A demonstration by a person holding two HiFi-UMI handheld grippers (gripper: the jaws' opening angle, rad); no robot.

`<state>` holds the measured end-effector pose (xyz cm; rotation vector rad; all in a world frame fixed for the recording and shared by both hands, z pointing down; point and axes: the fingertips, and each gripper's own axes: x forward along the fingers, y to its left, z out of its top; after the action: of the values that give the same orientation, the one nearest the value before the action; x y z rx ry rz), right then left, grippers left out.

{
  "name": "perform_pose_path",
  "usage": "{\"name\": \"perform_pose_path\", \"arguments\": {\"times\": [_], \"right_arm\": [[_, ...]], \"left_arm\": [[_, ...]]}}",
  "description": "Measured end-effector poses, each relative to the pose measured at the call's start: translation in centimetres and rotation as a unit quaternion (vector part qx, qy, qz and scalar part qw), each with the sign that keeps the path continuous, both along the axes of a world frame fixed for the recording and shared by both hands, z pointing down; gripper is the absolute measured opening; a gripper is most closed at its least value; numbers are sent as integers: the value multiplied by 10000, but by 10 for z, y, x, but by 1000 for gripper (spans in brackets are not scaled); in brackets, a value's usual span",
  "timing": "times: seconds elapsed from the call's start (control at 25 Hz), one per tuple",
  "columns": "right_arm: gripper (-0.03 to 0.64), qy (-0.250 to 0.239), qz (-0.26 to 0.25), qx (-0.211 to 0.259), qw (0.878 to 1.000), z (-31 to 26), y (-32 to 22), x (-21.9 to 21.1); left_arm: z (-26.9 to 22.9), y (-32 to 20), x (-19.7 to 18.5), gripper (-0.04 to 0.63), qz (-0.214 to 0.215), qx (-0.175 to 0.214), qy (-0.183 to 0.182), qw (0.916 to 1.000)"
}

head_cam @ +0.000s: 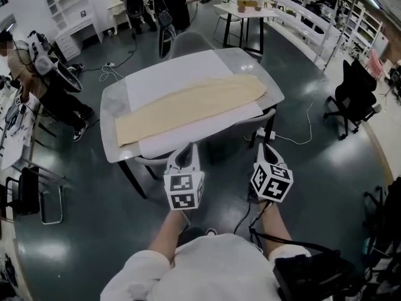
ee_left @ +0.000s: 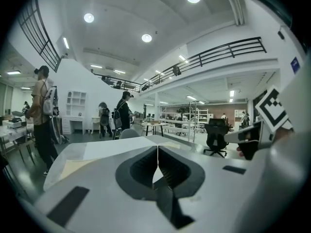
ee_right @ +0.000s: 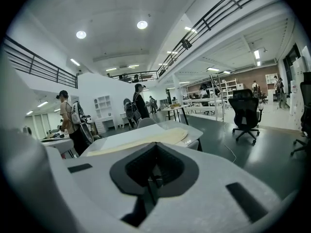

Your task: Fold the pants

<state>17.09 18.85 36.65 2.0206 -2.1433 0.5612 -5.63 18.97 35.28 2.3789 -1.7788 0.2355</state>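
pants point(head_cam: 188, 105): tan, flat and stretched out long on the worktop, running from the near-left corner to the far-right corner
under pants: white sheet point(head_cam: 169, 74), covers the middle of the worktop, overhangs the near edge
table point(head_cam: 111, 144): grey top bare along the left and right edges
left gripper point(head_cam: 187, 147): jaws clenched, nothing between them, in the air just short of the near edge, tip toward the sheet's overhang
right gripper point(head_cam: 265, 147): jaws clenched, empty, in the air off the near-right corner, apart from the pants
contact: neither gripper touches pants or table
around: black office chair point(head_cam: 354, 96) well off the right edge; person point(head_cam: 34, 68) well off the left edge
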Motion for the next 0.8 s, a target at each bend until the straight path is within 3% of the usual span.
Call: {"name": "perform_pose_path", "arguments": {"times": [0.44, 0.8], "right_arm": [[-8, -24, 212, -168, 9996, 24, -87, 43], [-8, 246, 183, -120, 9995, 21, -215, 84]], "left_arm": [[26, -98, 43, 9, 229, -166, 14, 9996], [33, -234, 89, 9, 301, -134, 219, 9992]]}}
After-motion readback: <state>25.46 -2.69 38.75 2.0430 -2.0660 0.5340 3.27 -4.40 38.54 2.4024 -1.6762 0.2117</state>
